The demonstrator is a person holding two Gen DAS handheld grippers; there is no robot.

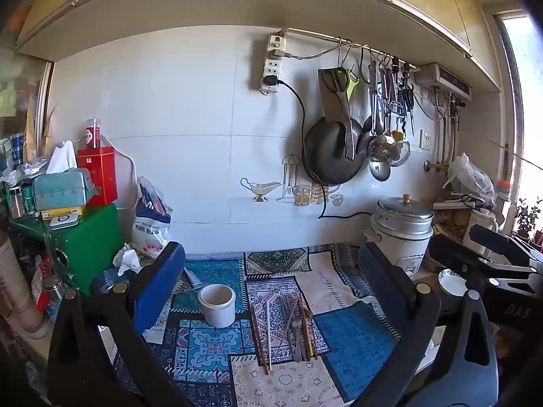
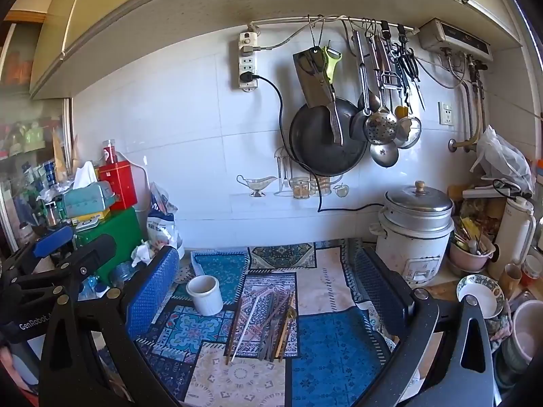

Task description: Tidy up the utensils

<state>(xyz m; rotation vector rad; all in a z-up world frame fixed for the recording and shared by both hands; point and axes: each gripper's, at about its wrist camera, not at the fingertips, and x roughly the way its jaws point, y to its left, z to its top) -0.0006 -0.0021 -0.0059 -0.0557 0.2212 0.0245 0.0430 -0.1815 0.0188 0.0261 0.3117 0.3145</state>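
Note:
A pile of chopsticks and forks [image 1: 288, 329] lies on the patterned blue mat [image 1: 353, 339]; it also shows in the right wrist view [image 2: 268, 329]. A white ceramic cup [image 1: 217, 305] stands upright just left of the pile, and it also shows in the right wrist view [image 2: 205, 293]. It looks empty. My left gripper [image 1: 271, 281] is open and empty, held above the mat in front of the cup and pile. My right gripper [image 2: 268, 281] is open and empty, likewise above the pile. Each gripper shows at the edge of the other's view.
A white rice cooker [image 2: 415, 234] stands at the back right, with bowls [image 2: 480, 295] and cups beside it. A green box [image 1: 88, 240] stacked with tins and a tissue box sits at the left. A pan and ladles [image 2: 380, 125] hang on the tiled wall.

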